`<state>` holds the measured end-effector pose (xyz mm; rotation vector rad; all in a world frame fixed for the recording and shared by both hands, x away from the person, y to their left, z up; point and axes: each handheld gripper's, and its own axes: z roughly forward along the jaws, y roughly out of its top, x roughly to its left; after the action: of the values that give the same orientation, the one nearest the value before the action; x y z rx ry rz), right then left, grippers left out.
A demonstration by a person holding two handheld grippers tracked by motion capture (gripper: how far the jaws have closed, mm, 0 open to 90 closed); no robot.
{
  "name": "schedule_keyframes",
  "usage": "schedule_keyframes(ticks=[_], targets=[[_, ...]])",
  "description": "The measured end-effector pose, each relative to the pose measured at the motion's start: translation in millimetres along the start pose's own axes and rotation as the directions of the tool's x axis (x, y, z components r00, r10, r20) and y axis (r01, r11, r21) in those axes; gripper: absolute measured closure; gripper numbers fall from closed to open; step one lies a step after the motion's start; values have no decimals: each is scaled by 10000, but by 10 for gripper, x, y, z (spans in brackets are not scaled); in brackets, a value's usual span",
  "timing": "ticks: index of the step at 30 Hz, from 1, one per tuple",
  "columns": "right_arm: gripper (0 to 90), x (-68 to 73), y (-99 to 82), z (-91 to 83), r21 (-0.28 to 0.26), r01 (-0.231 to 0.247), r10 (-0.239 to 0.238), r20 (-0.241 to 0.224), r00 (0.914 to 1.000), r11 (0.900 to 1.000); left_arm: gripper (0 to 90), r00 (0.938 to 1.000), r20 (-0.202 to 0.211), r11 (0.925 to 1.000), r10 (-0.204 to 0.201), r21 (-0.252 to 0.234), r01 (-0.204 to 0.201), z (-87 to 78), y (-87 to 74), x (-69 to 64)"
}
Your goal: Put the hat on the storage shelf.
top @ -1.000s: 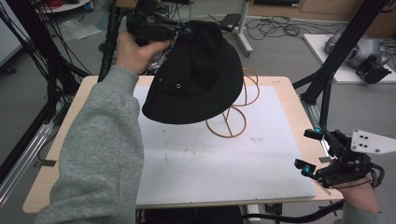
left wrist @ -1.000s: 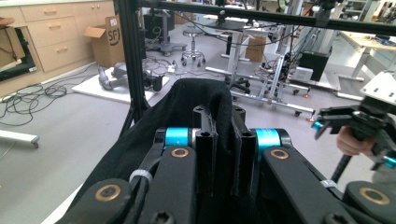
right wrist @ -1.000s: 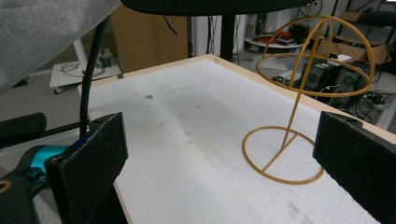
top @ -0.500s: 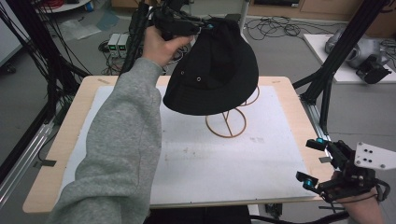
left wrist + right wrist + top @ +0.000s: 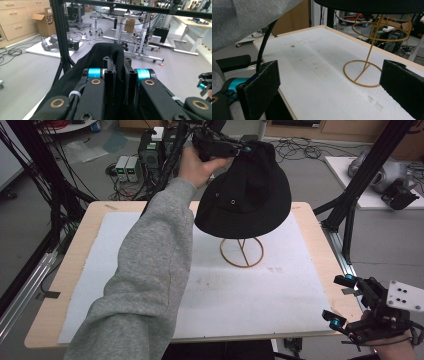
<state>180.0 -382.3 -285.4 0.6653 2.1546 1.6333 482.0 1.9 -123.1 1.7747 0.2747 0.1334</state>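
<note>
Two grippers in play, one doing the work: left gripper (image 5: 235, 151) is clamped on the crown of the black bucket hat (image 5: 245, 200), jaws pinched tight on a fold of the fabric, clear in the left gripper view where the cloth (image 5: 110, 56) bunches up between the black jaws. Hat hangs in the air right over the gold wire hat stand (image 5: 242, 252), which sits on the white mat (image 5: 125, 270) towards the far right of the wooden table (image 5: 55, 310). Brim covers the top of the stand in the high view; right gripper view shows the stand's upper ring (image 5: 382, 27) just under the brim (image 5: 367, 6), but I can't tell whether the hat touches the wire yet or is a hair above it. Right gripper (image 5: 345, 302) is parked off the near right corner of the table, jaws wide apart, nothing between them. My read: pickup and carry are done, hat is roughly lined up over the stand. Left to do: lower it so the crown seats on the wire rings, release the fabric, pull the left hand (image 5: 197, 167) clear. Hat hangs tilted, so it may need a nudge to sit straight
</note>
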Motion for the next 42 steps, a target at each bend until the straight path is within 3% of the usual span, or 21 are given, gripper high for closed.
schedule_keyframes(ticks=[8,20,27,42], targets=[[22,1,-4,-40,-7,-47,47,65,10000,10000,825,9999,-146,10000,-7,-51,7,129,4,20],[22,-13,-22,-17,85,-73,73,45,10000,9999,824,9995,-302,9991,8,423,5,381,-169,88],[22,-19,-27,-35,91,-127,126,73,9999,9999,822,9990,-245,9985,-385,378,395,488,-335,184],[22,-1,-40,-36,119,-101,99,120,9999,9999,815,9997,133,9931,-197,1159,181,654,-470,127]])
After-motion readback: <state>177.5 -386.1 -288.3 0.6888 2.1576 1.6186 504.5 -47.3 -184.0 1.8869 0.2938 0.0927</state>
